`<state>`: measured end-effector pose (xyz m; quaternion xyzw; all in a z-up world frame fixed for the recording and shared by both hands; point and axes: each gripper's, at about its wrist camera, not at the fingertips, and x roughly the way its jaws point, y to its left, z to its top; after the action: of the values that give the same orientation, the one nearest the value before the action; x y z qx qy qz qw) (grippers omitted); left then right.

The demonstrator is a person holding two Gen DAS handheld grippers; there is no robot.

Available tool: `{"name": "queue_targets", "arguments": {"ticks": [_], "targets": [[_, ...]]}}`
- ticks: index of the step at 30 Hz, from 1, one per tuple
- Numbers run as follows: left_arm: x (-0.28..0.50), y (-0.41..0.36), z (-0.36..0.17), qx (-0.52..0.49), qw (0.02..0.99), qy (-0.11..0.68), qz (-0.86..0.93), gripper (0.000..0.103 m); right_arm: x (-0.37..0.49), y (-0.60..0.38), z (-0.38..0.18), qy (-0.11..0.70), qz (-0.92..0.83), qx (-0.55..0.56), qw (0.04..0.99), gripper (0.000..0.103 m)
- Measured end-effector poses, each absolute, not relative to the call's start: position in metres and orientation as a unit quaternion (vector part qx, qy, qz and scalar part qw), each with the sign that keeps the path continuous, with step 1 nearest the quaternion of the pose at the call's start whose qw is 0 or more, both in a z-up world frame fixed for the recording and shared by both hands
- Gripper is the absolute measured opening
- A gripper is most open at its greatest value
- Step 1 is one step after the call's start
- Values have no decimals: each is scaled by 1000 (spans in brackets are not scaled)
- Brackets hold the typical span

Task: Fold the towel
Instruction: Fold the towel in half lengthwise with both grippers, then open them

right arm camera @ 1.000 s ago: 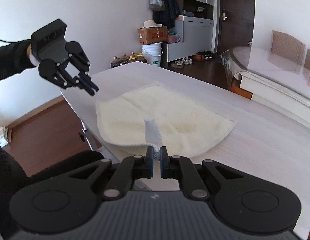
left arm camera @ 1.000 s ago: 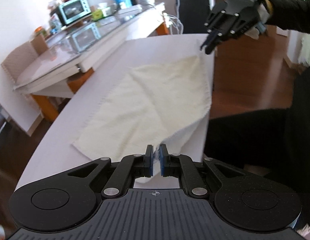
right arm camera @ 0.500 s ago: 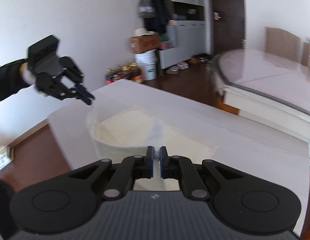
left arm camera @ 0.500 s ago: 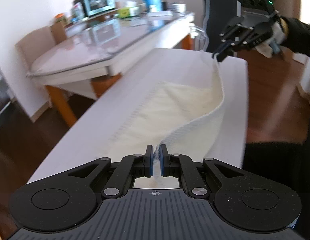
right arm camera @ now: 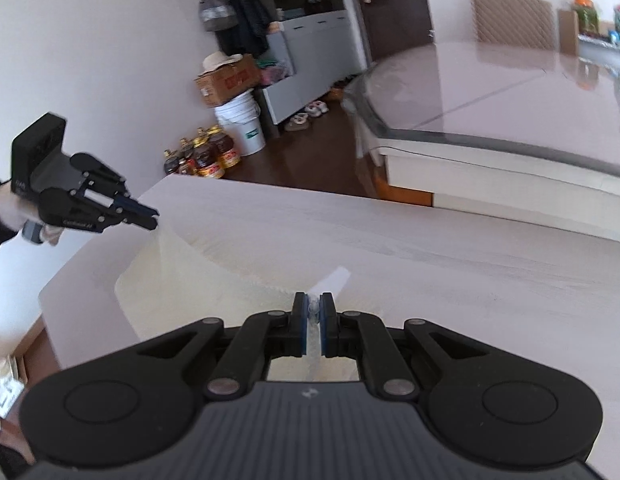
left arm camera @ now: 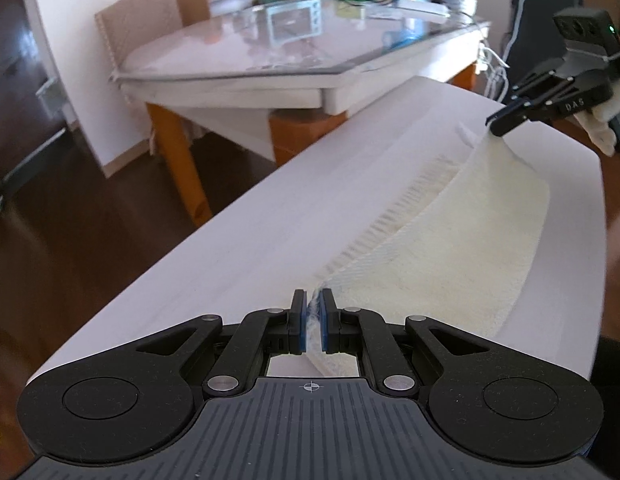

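GRIP: left gripper and right gripper are each clamped shut on a corner of the towel, so one edge is carried across as a fold | TOWEL: draped over the white table, the edge is raised | CHANGE: a second ago it was seen flat; now half is lifted over.

towel on table, its lifted edge strung between the two grippers | left gripper at one corner, right gripper at the other | glass table behind | boxes, bucket by far wall
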<state>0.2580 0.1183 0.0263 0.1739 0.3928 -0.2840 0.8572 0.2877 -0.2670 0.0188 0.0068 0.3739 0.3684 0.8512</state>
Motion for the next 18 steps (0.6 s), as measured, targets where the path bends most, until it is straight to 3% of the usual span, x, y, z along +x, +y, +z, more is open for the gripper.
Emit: {"name": "queue_targets", "arguments": {"ticks": [8, 15, 18], "targets": [[286, 121, -7, 164, 855, 415, -265, 7, 321, -256, -15, 407, 332, 10, 851, 7], [283, 122, -18, 180, 858, 410, -252, 9, 319, -238, -26, 394, 318, -56, 861, 8], [281, 125, -19, 178, 861, 408, -245, 16, 316, -238, -25, 385, 310, -65, 867, 19]]}}
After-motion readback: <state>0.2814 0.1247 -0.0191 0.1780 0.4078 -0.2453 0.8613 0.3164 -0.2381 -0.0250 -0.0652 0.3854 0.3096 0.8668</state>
